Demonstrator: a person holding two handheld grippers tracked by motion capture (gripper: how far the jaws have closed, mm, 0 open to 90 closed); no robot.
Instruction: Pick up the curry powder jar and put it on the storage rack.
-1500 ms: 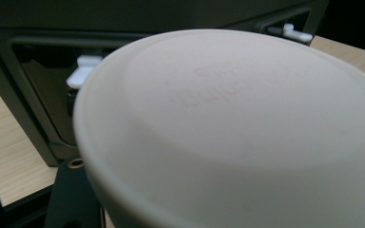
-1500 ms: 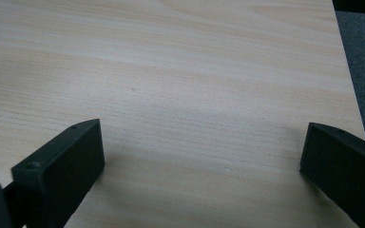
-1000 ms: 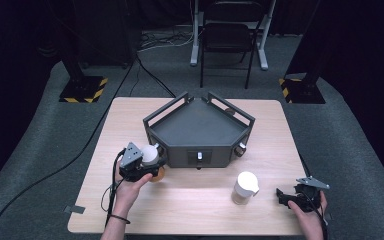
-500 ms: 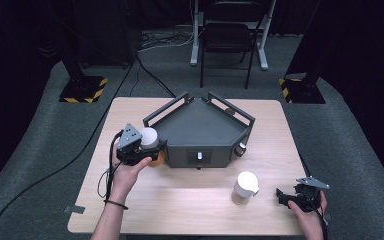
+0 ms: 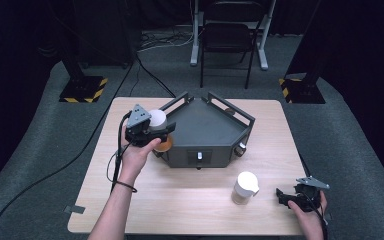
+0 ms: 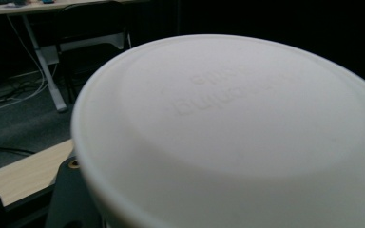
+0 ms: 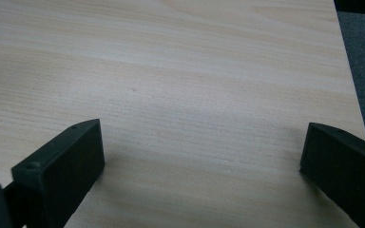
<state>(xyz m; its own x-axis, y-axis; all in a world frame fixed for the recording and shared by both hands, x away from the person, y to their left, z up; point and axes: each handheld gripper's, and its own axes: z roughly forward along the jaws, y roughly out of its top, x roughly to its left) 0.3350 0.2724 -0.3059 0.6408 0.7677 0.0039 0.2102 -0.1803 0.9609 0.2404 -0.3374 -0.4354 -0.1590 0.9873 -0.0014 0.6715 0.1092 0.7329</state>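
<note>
The left gripper (image 5: 156,131) is clamped on a white-lidded cup (image 5: 157,120) and holds it above the counter (image 5: 180,200), at the left corner of the dark tray (image 5: 205,131). In the left gripper view the cup's white lid (image 6: 237,133) sits right up against the camera, with faint raised lettering on it, and the tray's rim (image 6: 69,190) lies just below it. A bit of orange-brown shows under the gripper in the high view; whether it is the cup's lower part or something else cannot be told.

The right gripper (image 5: 286,196) rests low at the counter's near right corner, jaws spread wide with nothing but bare wood (image 7: 195,95) between them. A second cup (image 5: 245,187) with a white lid stands on the counter just to this gripper's left, apart from it. The two grippers are well apart, the tray between and beyond them.
</note>
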